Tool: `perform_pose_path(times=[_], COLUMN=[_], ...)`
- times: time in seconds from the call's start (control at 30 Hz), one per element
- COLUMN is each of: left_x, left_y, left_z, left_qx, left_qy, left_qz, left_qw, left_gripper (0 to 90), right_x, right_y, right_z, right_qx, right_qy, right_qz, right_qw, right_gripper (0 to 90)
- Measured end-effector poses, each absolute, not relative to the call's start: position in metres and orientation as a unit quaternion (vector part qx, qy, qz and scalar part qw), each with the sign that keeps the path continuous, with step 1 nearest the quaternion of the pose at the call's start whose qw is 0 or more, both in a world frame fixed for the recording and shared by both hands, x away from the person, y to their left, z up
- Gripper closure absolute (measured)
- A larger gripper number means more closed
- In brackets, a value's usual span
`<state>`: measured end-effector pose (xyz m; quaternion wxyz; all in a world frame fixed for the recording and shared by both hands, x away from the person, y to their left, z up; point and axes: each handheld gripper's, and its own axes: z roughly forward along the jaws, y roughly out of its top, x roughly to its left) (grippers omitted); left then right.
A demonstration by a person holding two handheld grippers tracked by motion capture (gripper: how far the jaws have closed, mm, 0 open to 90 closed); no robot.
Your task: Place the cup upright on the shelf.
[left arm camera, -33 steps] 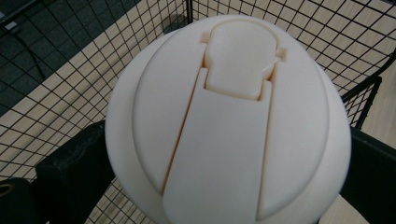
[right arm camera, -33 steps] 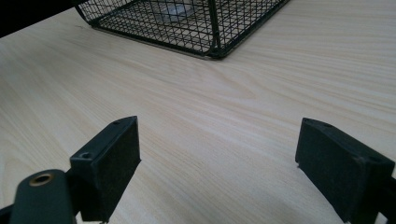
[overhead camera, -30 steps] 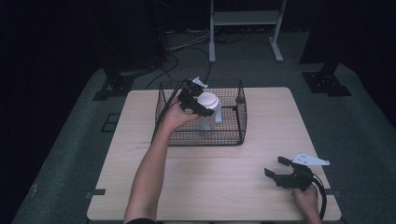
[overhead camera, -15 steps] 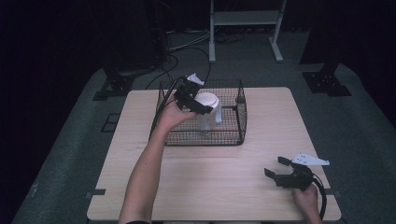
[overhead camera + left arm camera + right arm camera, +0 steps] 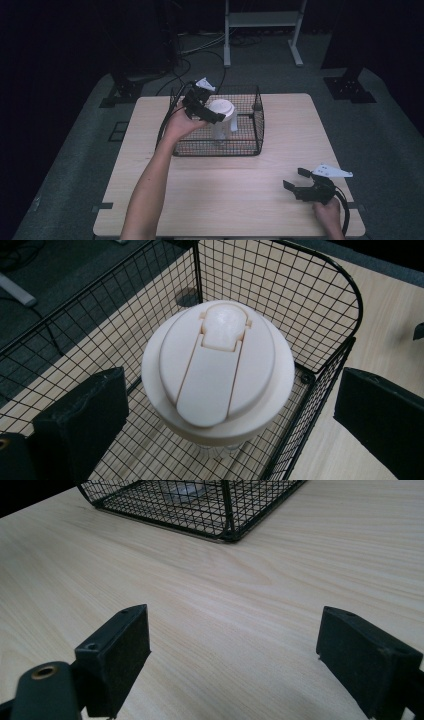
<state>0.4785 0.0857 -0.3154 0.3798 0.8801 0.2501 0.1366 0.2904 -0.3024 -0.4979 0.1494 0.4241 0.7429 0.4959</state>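
Hovering — hand-held gripper (image 5: pixel 220 405) over bottle (image 5: pixel 218 371)

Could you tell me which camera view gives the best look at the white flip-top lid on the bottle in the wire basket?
The left gripper view: the lid lies close, seen from above, hinged flap plain, between the left gripper's open jaws. The high view shows it small and part hidden; the right gripper view shows the wire basket with a blurred shape inside.

Dark lab: cables (image 5: pixel 197 47), stand (image 5: pixel 260 20).

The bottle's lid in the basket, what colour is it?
Creamy white lid, clearest in the left gripper view.
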Motion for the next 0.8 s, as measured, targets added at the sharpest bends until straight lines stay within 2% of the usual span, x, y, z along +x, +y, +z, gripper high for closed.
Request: perform_pose_path(times=[0.8], left_x=[0.442], left_y=[0.128], left_z=[-0.32], left_qx=[0.858], left_qy=[0.265], left_qz=[0.146], left_qw=[0.416], left_gripper=[0.1], right_x=[0.29], right_y=[-0.302], right_z=[-0.498], right_qx=[0.426], right_qy=[0.744], right_qz=[0.492], right_qw=[0.155], right_gripper=[12.9])
